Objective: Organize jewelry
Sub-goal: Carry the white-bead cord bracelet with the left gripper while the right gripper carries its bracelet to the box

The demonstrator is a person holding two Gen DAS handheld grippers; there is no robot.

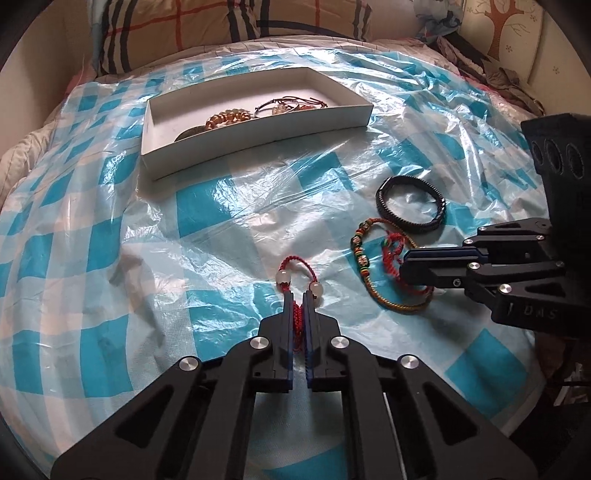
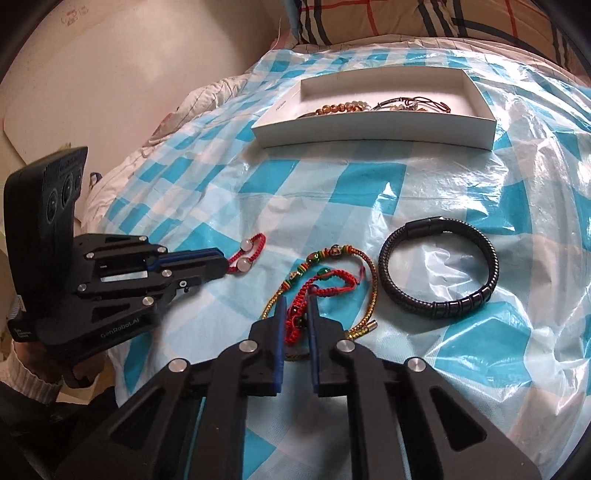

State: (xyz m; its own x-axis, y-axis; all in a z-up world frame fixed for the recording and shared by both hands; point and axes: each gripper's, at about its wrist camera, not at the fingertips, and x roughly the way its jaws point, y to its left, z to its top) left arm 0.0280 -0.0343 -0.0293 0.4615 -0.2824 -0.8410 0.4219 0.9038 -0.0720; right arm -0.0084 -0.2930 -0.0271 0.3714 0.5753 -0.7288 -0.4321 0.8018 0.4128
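Blue-and-white checked plastic sheet (image 1: 229, 221), white box (image 1: 258, 133), red cord bracelet (image 1: 295, 266), black braided bracelet (image 2: 439, 266), plaid pillow (image 1: 221, 26)

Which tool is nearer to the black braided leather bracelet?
The right tool: the black braided leather bracelet lies just to its right. The left tool is farther, beyond the coloured cord bracelets.

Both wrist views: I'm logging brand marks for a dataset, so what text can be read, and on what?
"GenRobot.AI": on the side of the left gripper, right wrist view.
"DAS": raised letters, only partly legible, on the right gripper body, left wrist view.
Small white label at the left gripper's rear: too small to read.
Small print on the white box rim: too blurred to read.
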